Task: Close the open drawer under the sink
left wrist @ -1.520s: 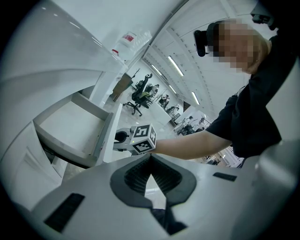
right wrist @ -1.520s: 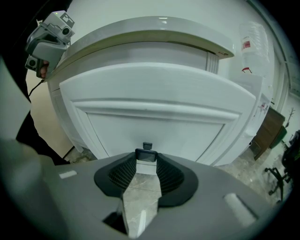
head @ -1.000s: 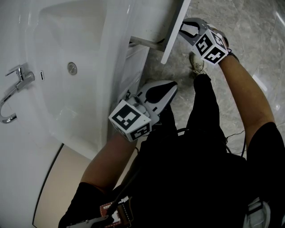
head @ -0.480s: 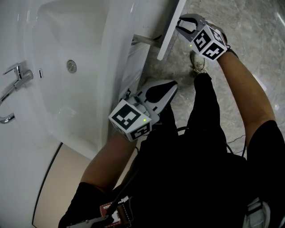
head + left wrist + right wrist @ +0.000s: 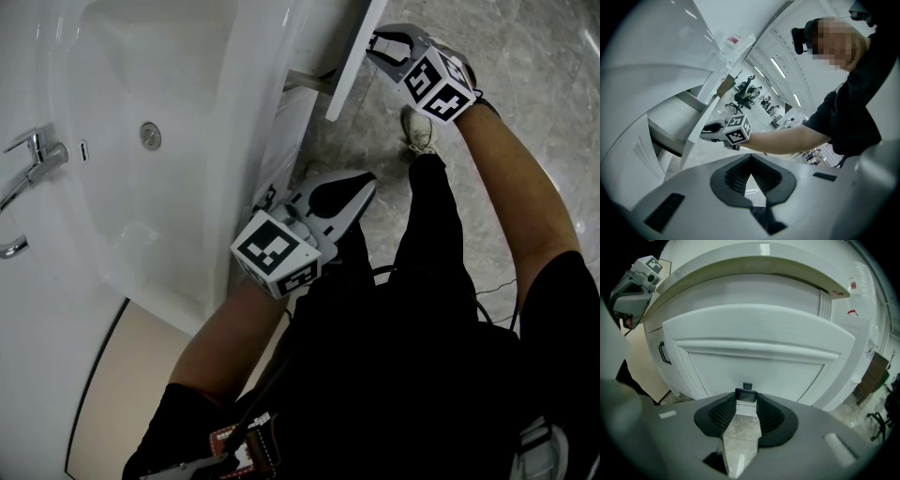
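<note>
Right gripper (image 5: 746,401): jaws closed on the black drawer handle (image 5: 746,395) at its tips.
Drawer (image 5: 754,362): white, partly out under the sink (image 5: 239,141), front panel straight ahead of right gripper.
Left gripper (image 5: 749,157): jaws together, empty.

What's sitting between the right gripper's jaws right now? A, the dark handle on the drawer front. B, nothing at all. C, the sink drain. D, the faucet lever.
A: in the right gripper view the dark drawer handle fills the gap between the jaw tips of the right gripper, against the white drawer front.
</note>
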{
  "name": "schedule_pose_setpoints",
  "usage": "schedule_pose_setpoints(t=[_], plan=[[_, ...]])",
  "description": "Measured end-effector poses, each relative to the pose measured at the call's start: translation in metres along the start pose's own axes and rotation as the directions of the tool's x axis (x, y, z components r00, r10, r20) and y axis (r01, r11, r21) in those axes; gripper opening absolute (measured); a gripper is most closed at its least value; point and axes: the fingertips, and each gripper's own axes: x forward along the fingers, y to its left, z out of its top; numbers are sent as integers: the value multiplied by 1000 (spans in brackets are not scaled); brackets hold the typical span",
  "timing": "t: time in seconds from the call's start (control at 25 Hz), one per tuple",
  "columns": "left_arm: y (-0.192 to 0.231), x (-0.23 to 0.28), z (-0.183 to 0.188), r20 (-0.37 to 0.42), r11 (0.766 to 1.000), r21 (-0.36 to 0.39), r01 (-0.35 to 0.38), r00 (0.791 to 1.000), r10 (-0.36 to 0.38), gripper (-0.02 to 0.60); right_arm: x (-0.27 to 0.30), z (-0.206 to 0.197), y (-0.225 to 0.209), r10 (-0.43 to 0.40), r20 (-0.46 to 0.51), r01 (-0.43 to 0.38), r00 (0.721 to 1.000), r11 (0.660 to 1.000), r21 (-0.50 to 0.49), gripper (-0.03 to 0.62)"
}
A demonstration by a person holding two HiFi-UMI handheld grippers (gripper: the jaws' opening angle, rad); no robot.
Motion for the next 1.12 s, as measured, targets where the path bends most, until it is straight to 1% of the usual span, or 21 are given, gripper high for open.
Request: schedule_pose_setpoints(t=[0.32, 0.64, 0.88, 1.12], plan=[[4, -7, -2, 3, 1000, -9, -6, 1000, 6, 0, 15, 16, -2, 0, 8, 0, 1000, 1000, -4, 130], [8, -10, -1, 6, 1000, -19, -12, 1000, 12, 0, 26, 26, -4, 3, 16, -3, 1000, 1000, 2, 130], [7, -11, -7, 9, 1000, -20, -2, 1000, 2, 0, 31, 31, -5, -3, 29, 3, 1000, 1000, 15, 130], [11, -12, -2, 13, 1000, -29, -8, 1000, 9, 0, 38, 37, -6, -1, 33, 1, 999, 1000, 16, 130]])
